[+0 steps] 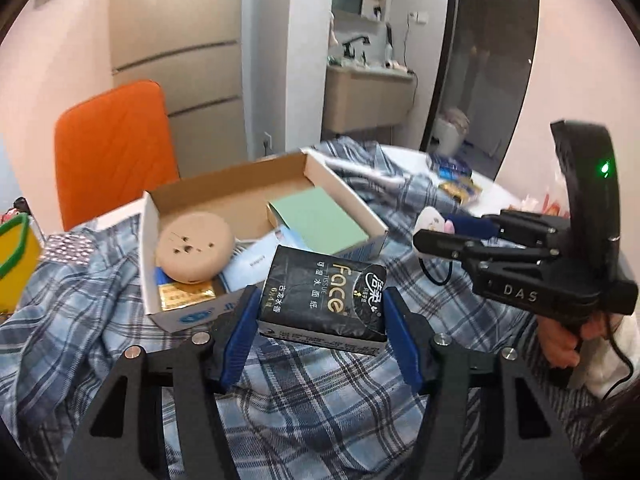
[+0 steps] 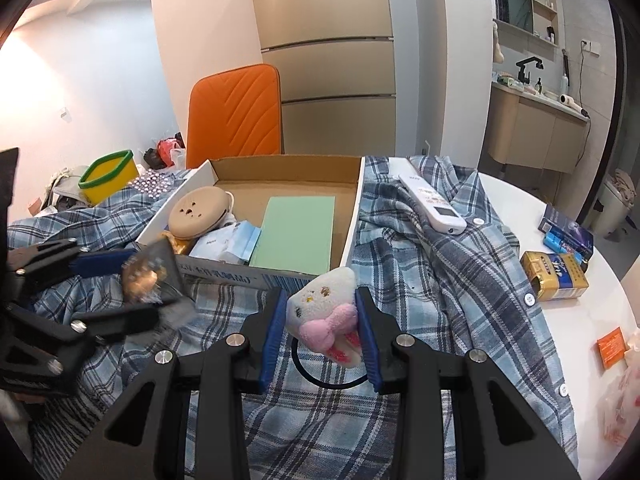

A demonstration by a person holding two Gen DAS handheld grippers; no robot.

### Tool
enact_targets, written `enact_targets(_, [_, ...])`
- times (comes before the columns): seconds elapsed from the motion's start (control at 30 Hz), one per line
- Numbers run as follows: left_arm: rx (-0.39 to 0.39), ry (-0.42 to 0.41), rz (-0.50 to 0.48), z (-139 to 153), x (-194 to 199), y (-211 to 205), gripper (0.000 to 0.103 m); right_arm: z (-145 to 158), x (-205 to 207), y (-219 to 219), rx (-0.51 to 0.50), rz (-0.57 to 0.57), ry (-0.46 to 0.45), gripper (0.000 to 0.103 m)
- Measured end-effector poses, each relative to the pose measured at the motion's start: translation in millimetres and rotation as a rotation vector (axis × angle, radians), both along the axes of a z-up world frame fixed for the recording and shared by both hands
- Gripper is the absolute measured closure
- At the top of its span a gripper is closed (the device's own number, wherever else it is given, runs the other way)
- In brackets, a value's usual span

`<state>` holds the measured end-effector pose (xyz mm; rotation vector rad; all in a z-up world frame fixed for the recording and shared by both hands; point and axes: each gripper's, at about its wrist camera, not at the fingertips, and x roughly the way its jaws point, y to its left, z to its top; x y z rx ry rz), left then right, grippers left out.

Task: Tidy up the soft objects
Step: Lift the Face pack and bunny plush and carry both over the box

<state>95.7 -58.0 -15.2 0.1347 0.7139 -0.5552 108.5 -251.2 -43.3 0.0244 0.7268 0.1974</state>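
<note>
My left gripper (image 1: 322, 304) is shut on a black tissue pack (image 1: 326, 302) and holds it just in front of the open cardboard box (image 1: 192, 196). The box holds a tan round plush (image 1: 195, 247), a green pad (image 1: 320, 220) and light blue packets (image 1: 256, 264). My right gripper (image 2: 322, 320) is shut on a white plush cat toy with a pink bow (image 2: 326, 316), held above the blue plaid shirt (image 2: 440, 280) near the box's front wall (image 2: 240, 276). The right gripper also shows in the left wrist view (image 1: 440, 232), and the left gripper in the right wrist view (image 2: 120, 280).
An orange chair (image 2: 236, 112) stands behind the box. A white remote (image 2: 432, 202) lies on the shirt. Cigarette packs (image 2: 556, 276) and a blue box (image 2: 566, 234) sit on the white table (image 2: 520, 200) at right. A yellow container with a green rim (image 2: 108, 176) is at left.
</note>
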Motion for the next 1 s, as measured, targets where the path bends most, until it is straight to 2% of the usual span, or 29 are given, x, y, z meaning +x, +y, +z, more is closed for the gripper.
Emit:
enact_targets(0.27, [-0.018,-0.093,0.114,22.4,-13.0,13.0,0.043,27.1,-14.6,7.9,0.009,0.013,-0.077,0.066])
enact_targets(0.57, [-0.057,-0.159,0.176,48.6,2.5,11.8,0.043,61.5,-13.5,22.1,-0.005,0.039,-0.142,0.066])
enact_targets(0.77, [-0.050,-0.192,0.234,63.5,27.1,6.9,0.043,90.0,7.3,34.5,-0.026,0.035,-0.209,0.066])
enact_targets(1.0, [-0.070,-0.188,0.337,71.0,61.3,11.0,0.043,116.0,50.0,38.5,0.034,-0.013,-0.242,0.066])
